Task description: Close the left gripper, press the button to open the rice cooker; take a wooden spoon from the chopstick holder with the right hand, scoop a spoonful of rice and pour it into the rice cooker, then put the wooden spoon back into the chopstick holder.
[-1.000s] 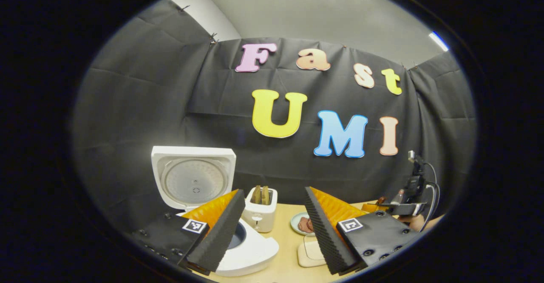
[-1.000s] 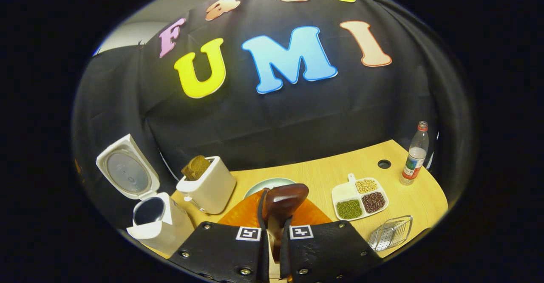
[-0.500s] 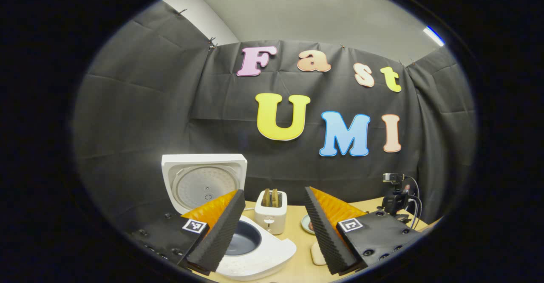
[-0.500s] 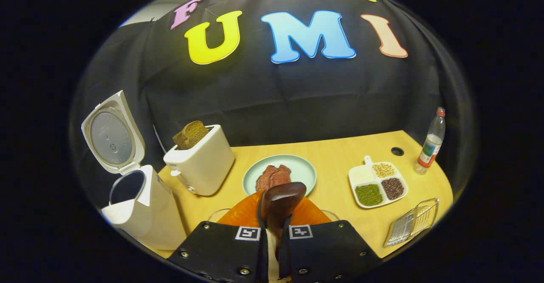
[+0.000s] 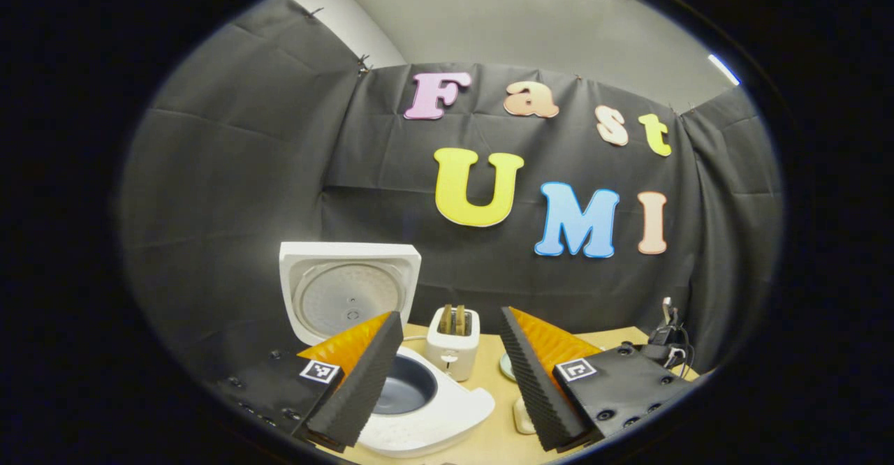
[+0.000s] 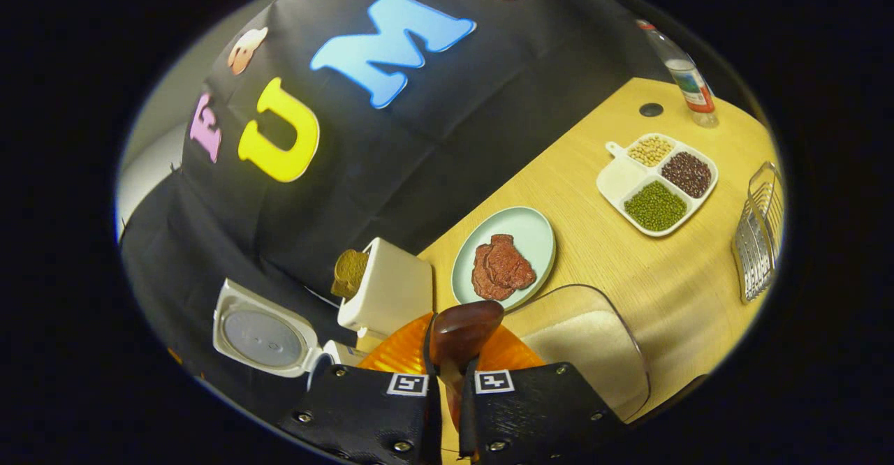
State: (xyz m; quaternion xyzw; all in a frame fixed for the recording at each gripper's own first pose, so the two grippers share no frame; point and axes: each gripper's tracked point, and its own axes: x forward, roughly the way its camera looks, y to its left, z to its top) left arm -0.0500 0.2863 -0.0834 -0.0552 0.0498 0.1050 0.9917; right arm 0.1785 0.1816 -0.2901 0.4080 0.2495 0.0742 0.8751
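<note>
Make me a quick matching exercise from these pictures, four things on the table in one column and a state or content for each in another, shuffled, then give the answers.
1. rice cooker
2. toaster
3. round plate
4. wooden spoon

A. holds meat
B. gripped by the right gripper
C. lid up
D. has bread in its slot

Pairs: 1-C, 2-D, 3-A, 4-B

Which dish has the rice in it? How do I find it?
Look at the wooden table in the right gripper view. In front of the round green plate of meat, just past the wooden spoon, sits a clear plastic container. It is see-through and filled with white rice, unlike the white divided tray of beans farther back.
</note>
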